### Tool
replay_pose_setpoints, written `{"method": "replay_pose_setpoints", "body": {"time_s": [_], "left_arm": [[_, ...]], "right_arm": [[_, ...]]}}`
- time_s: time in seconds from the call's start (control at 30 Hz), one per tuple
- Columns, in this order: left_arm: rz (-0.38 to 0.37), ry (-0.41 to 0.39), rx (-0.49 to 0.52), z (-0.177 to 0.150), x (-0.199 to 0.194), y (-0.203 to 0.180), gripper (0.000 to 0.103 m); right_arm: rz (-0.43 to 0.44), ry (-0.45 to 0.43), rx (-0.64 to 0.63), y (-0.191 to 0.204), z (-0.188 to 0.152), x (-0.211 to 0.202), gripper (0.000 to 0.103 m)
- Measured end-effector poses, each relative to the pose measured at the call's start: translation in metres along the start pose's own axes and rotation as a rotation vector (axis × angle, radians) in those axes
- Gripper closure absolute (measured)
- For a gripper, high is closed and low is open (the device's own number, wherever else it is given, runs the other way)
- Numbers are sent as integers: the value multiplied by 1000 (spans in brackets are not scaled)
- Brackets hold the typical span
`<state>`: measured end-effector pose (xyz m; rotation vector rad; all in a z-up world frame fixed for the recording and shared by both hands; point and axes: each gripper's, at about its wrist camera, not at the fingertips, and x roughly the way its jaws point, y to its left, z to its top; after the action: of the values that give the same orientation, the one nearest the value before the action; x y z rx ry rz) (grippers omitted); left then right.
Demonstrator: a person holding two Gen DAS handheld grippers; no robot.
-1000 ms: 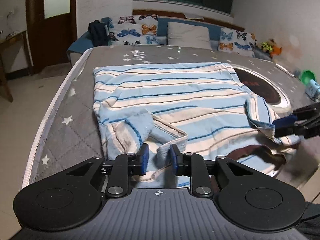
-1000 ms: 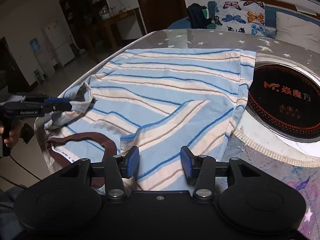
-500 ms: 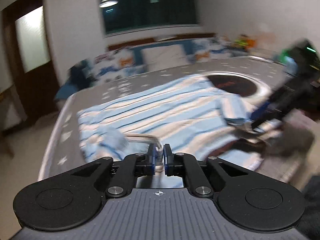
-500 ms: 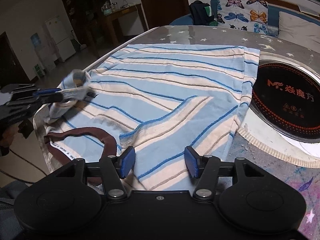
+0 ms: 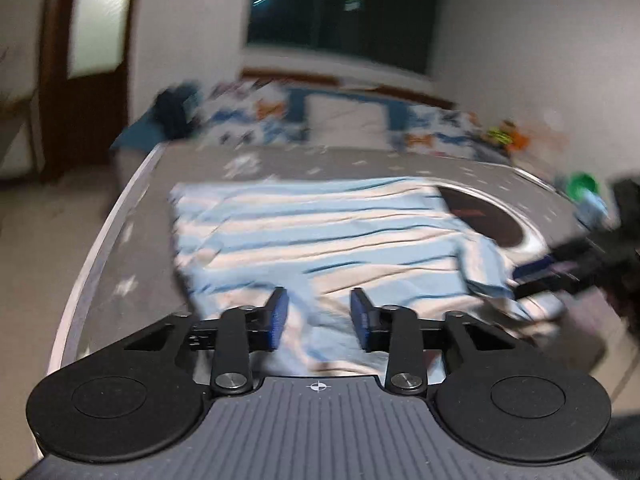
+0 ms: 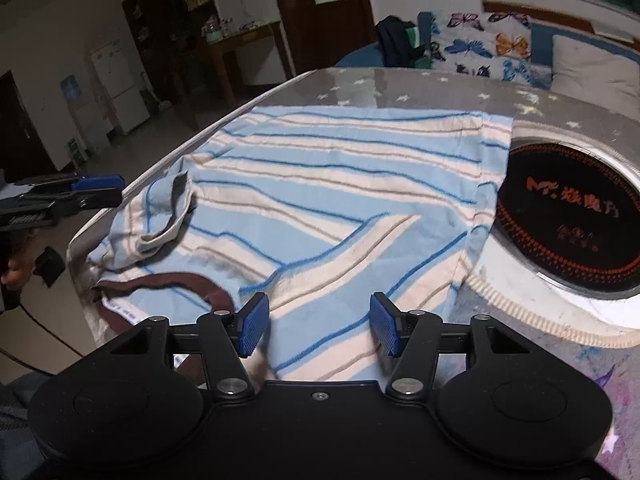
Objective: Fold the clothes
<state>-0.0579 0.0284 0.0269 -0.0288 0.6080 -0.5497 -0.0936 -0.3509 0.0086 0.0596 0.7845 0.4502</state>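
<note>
The left gripper point(image 5: 318, 318) and the right gripper point(image 6: 318, 330) both have jaws spread wide, holding nothing, above the striped shirt point(image 6: 340, 200) on the table point(image 6: 400, 88).

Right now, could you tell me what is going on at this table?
A person with a gripper in each hand is folding a striped shirt spread flat on the table. Both sleeves are folded in over the body. The left gripper and the right gripper are open and hold nothing. The shirt partly overlaps the round black cooktop set into the table. The left view is blurred.
</note>
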Motion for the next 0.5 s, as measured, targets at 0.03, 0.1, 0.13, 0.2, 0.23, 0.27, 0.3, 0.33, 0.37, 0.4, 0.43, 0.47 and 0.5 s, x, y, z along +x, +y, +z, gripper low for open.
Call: {"method": "replay_pose_setpoints", "body": {"time_s": [0.03, 0.1, 0.13, 0.2, 0.23, 0.27, 0.3, 0.33, 0.37, 0.4, 0.43, 0.47, 0.5], "left_arm": [[-11, 11, 4, -1, 4, 0, 81], [-16, 26, 54, -4, 8, -11, 81], [-21, 26, 71, -4, 8, -14, 81], [-31, 28, 111, -7, 8, -24, 81], [-32, 39, 130, -9, 11, -29, 79], [-32, 48, 145, -11, 13, -34, 79], [-24, 54, 148, -13, 14, -34, 79], [8, 76, 161, -16, 21, -37, 79], [35, 98, 164, -18, 27, -38, 79], [45, 111, 158, -19, 31, -36, 78], [48, 119, 150, -20, 33, -35, 77], [46, 120, 146, -21, 33, -34, 77], [40, 122, 135, -23, 35, -32, 76]], "right_arm": [[-1, -3, 0, 0, 0, 0, 44], [-4, -8, 0, 0, 1, -1, 44], [-5, -11, 0, 0, 1, -2, 44], [-8, -16, 1, 0, 2, -3, 44], [-7, -16, -4, 2, 2, -3, 44], [-8, -11, -9, 3, 2, -2, 44], [-9, -8, -12, 3, 2, -2, 44], [-8, -3, -11, 3, 1, -1, 44], [-6, 2, -10, 3, 1, 0, 44], [-5, 7, -9, 3, 0, 1, 44], [-3, 12, -7, 2, 0, 2, 44], [-1, 17, -6, 2, -1, 3, 44], [0, 22, -5, 2, -1, 3, 44]]}}
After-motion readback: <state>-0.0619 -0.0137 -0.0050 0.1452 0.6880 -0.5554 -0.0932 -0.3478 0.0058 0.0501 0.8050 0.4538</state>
